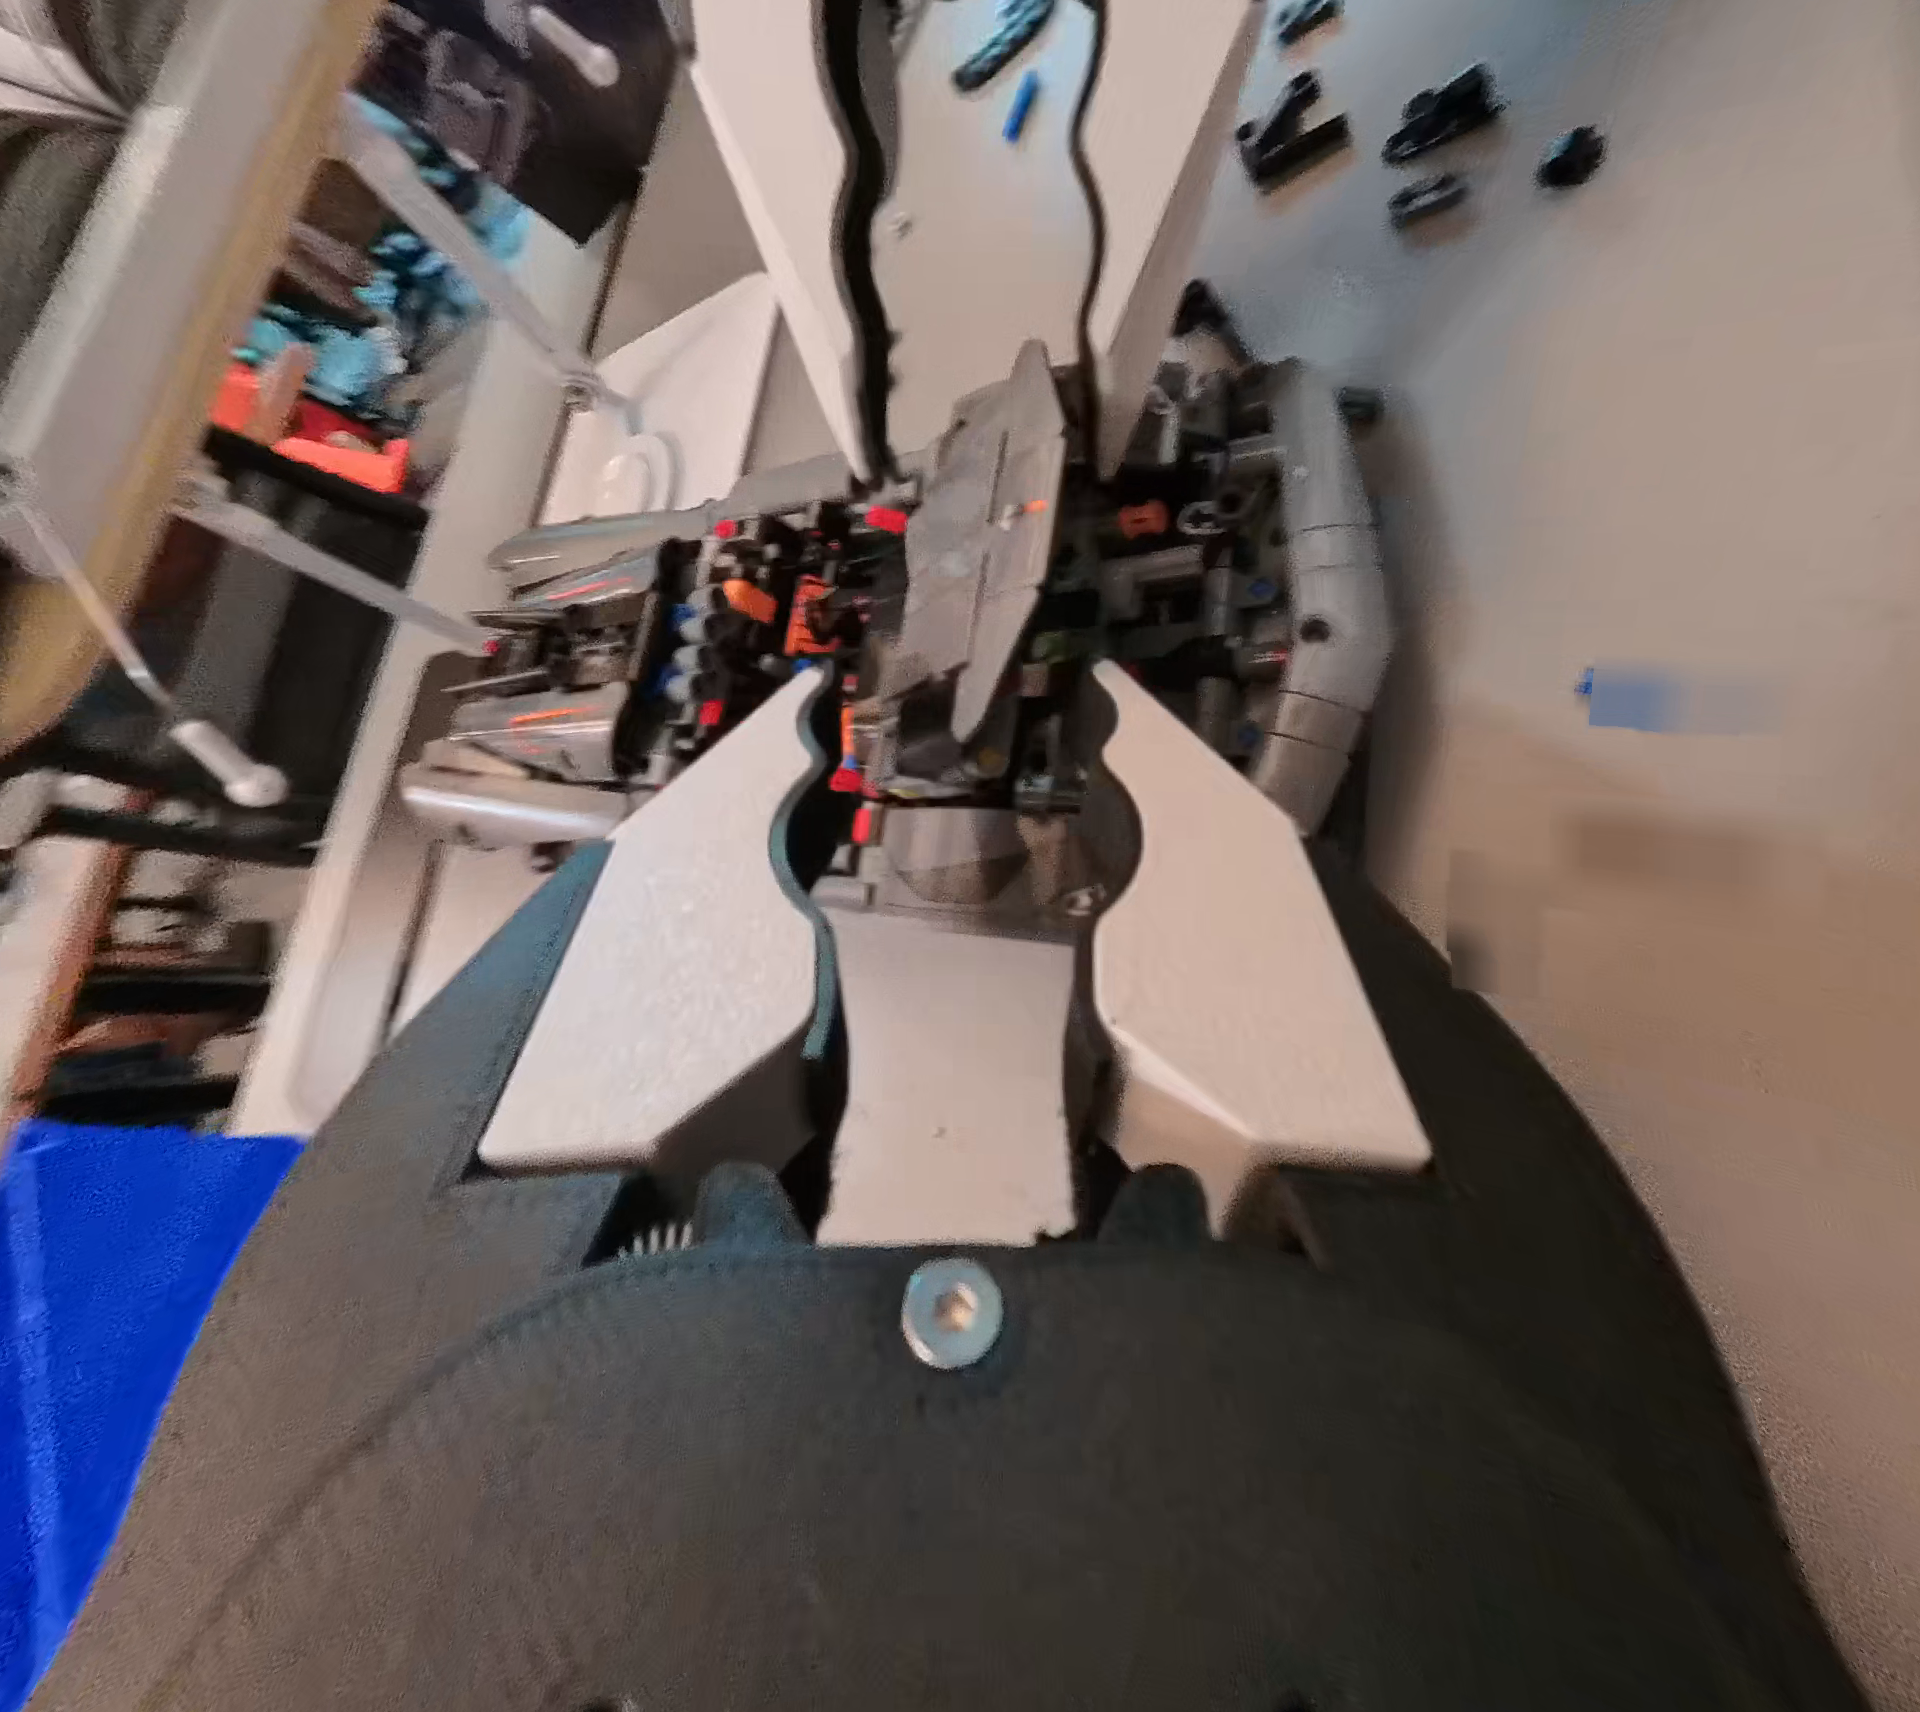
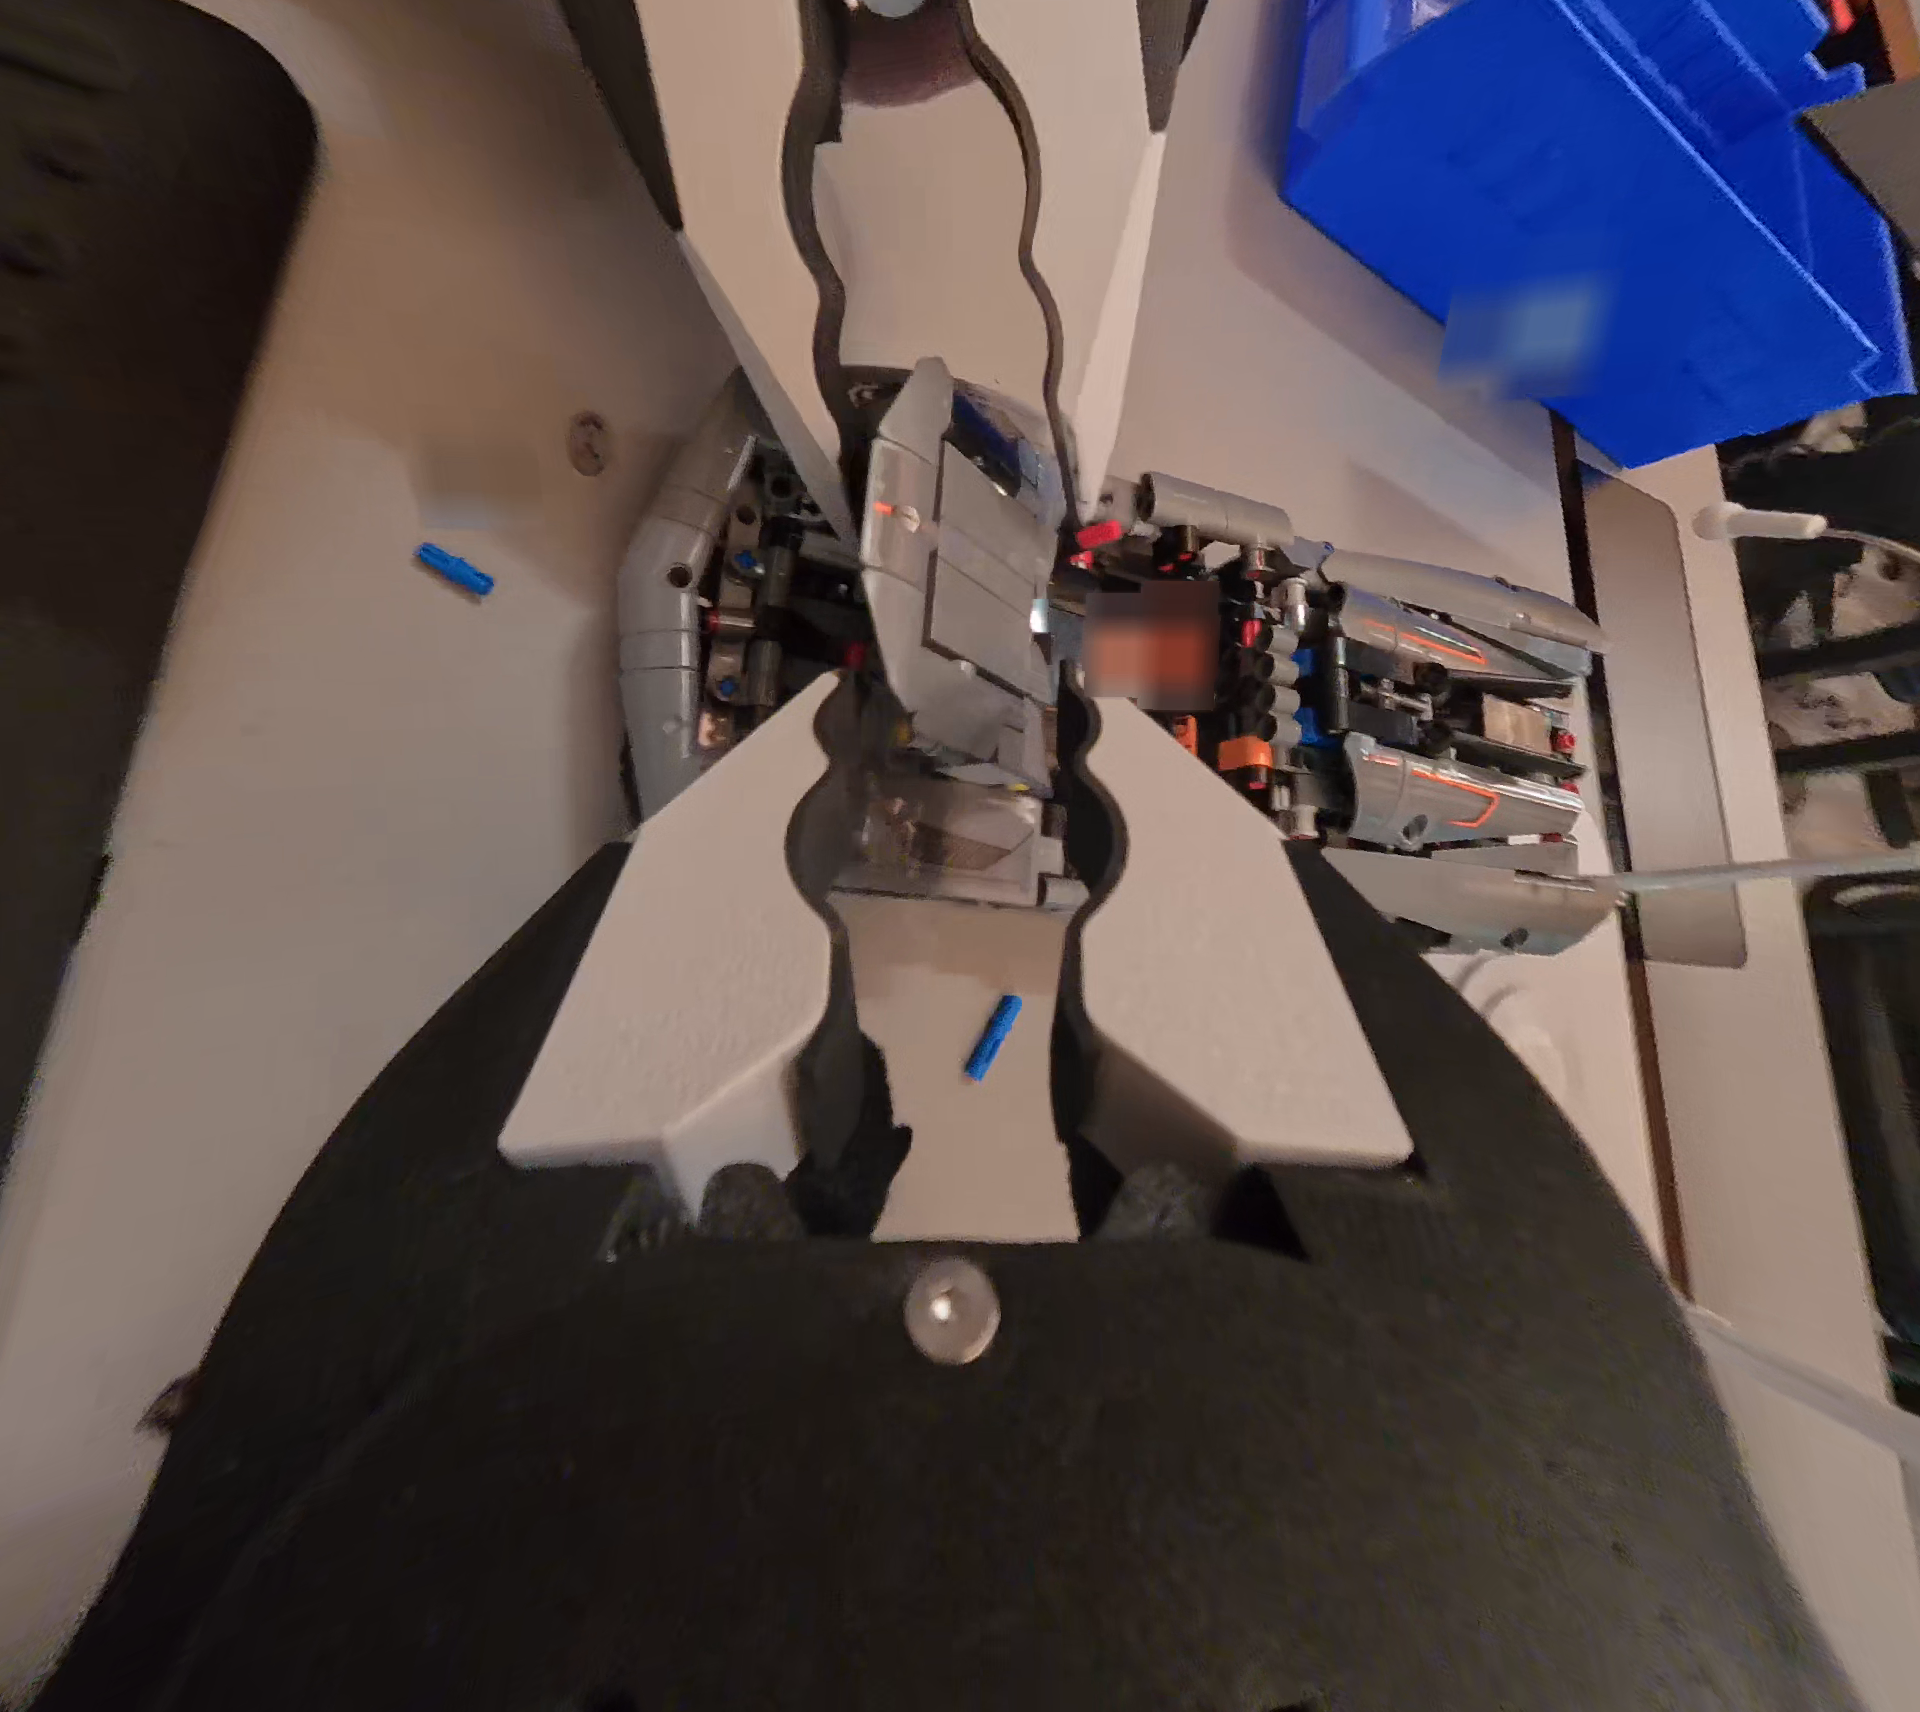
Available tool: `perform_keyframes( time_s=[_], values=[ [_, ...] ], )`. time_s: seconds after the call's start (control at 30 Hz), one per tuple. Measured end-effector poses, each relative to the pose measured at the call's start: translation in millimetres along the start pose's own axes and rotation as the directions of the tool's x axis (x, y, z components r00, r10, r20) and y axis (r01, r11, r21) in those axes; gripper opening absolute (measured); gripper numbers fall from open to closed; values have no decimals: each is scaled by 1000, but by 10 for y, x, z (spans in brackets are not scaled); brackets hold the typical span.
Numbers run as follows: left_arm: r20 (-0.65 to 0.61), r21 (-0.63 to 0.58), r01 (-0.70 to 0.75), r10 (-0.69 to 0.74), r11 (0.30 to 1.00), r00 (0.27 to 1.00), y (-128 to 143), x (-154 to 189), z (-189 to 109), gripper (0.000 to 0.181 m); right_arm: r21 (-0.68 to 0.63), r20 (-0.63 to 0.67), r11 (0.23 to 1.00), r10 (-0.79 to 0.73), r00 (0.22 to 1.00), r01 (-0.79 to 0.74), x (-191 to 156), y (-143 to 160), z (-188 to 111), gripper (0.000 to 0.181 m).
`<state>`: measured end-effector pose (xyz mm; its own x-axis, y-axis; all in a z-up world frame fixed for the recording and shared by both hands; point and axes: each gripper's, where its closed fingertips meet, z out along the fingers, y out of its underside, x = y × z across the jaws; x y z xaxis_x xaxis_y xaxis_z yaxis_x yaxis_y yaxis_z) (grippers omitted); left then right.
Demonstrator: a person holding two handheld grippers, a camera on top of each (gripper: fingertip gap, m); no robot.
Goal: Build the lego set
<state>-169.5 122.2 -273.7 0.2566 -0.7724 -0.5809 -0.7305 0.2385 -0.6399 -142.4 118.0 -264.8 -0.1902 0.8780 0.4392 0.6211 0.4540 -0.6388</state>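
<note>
Both grippers, left (image 1: 961,675) and right (image 2: 951,686), straddle the grey roof panel (image 2: 956,582); grip unclear. Risk: uneven squeeze unseats it from the car model (image 2: 1403,696).

Each wrist camera sits just behind its own white, wavy-edged fingers and looks steeply down at close range onto the white tabletop (image 2: 312,727). Facing from opposite sides, both views share the grey-and-black brick-built car model (image 1: 977,582) (image 2: 956,582) and each other's fingers.
</note>
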Motion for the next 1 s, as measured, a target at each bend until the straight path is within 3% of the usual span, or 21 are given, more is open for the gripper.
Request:
perform_keyframes(
  time_s=[0.27,0.43,0.8,1.0],
  values=[
    [-189,146,164,-135,976,973,-108,93,-307,17,100,158,993,46,986,-62,-176,-29,-140,23],
    [-275,70,181,-155,981,949,12,273,-218,21,37,225,999,19,974,-28,-341,49,-66,20],
    [-323,49,210,-184,976,928,30,341,-212,19,-11,258,999,35,965,-33,-414,78,-37,33],
    [-332,102,284,-236,953,913,5,244,-299,15,39,244,997,54,968,-66,-340,22,-102,24]
  ],
)
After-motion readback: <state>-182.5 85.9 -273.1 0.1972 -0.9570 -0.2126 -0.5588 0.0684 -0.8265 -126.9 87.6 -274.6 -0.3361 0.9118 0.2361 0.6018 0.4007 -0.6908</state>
